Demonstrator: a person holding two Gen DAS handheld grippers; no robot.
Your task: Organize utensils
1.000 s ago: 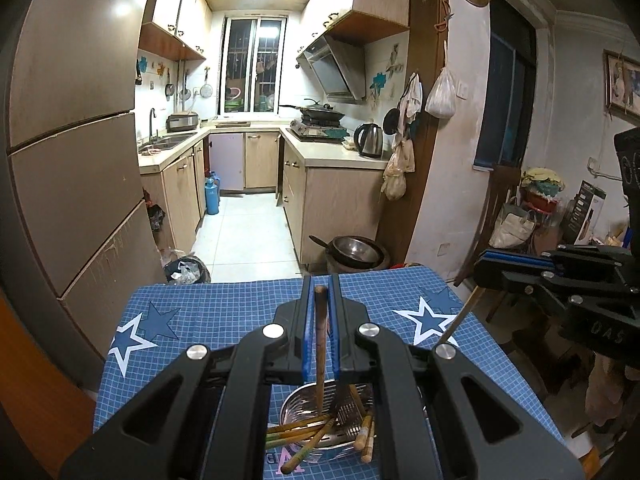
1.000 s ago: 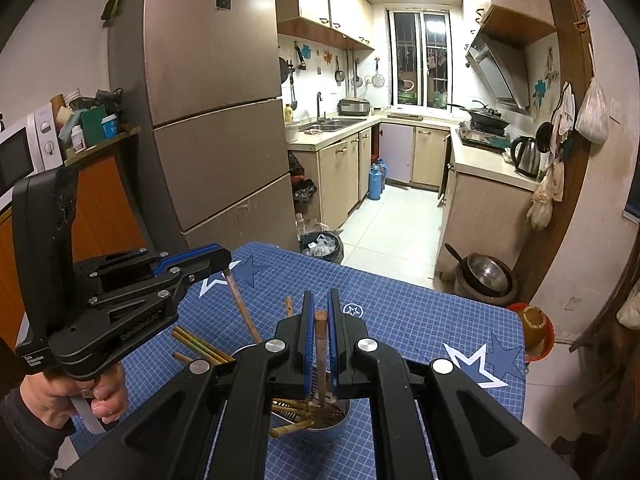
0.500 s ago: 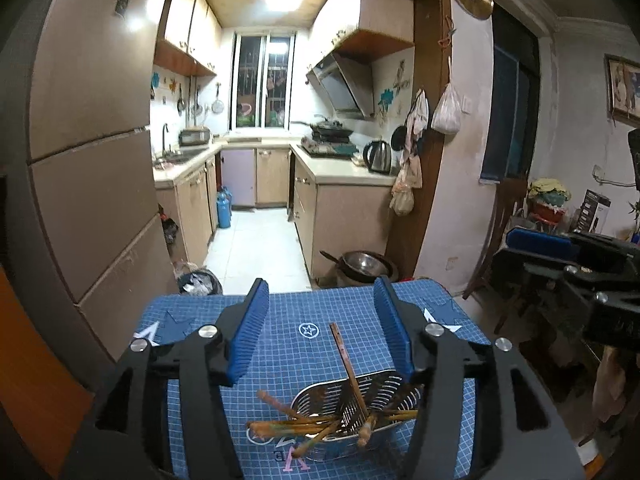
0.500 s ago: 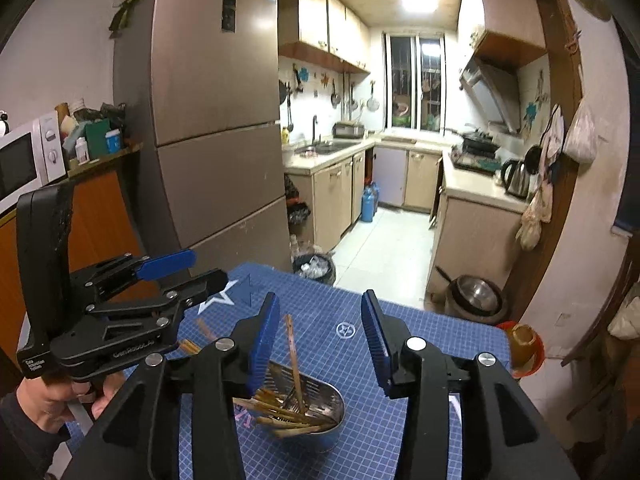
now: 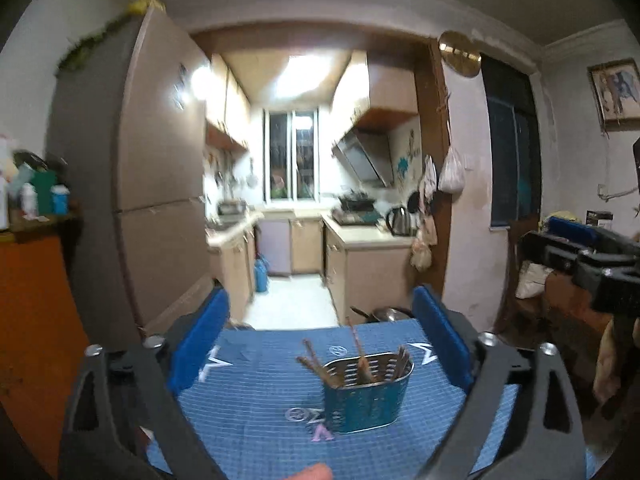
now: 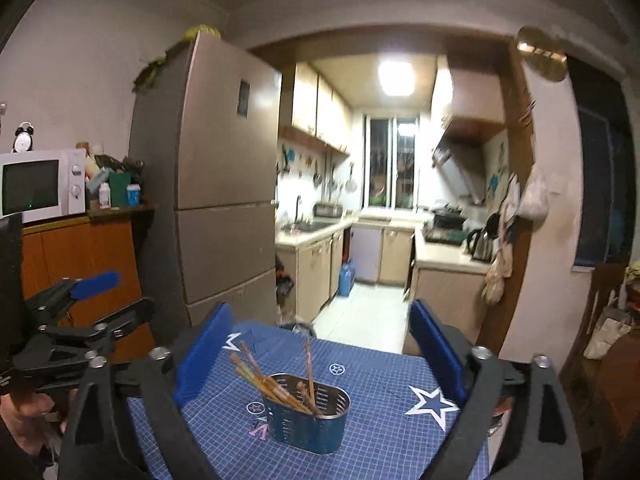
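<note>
Both tools hang above the blue star-patterned table (image 6: 384,432). The right gripper (image 6: 320,344) and left gripper (image 5: 320,332) gape wide, holding nothing. Between them stands the perforated metal caddy (image 6: 307,420), upright, wooden chopsticks (image 6: 276,388) leaning inside it.
</note>
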